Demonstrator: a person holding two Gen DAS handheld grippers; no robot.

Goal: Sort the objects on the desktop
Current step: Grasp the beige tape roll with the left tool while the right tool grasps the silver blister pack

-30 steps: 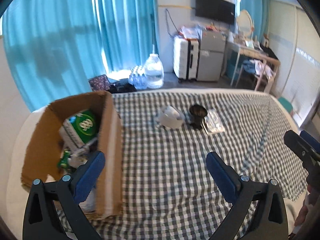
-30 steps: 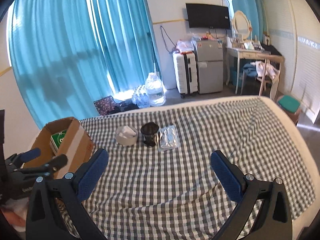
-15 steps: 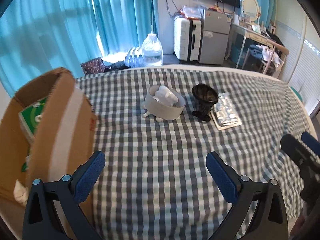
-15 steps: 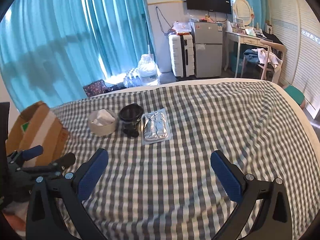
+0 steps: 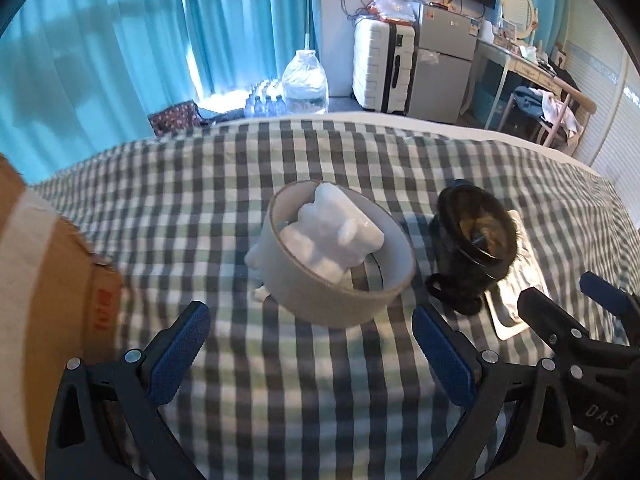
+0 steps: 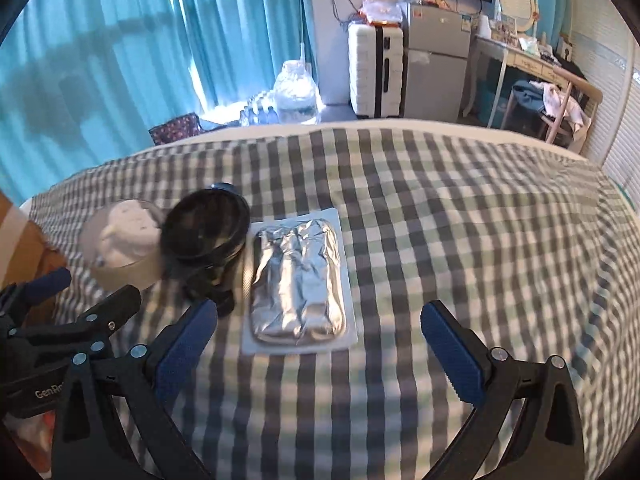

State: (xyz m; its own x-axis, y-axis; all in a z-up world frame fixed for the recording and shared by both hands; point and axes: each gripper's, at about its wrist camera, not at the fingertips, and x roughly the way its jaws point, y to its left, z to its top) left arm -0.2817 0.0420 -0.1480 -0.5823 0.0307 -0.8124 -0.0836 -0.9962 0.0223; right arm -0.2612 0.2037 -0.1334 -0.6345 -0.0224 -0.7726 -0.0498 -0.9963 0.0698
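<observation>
Tape roll [image 5: 340, 280] sits beyond the left gripper [image 5: 312, 348], both grippers' fingers spread empty.

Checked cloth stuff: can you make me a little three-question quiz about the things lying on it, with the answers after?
1. True or false: the left gripper is shut on the tape roll.
2. What lies nearest the right gripper? A) the foil pack B) the cardboard box C) the tape roll
3. Fill in: the white foam piece rests partly inside the ___.

Key
1. False: both grippers are open and hold nothing.
2. A: the foil pack lies flat just ahead of the right gripper, beside the black cup.
3. Tape roll.
</observation>
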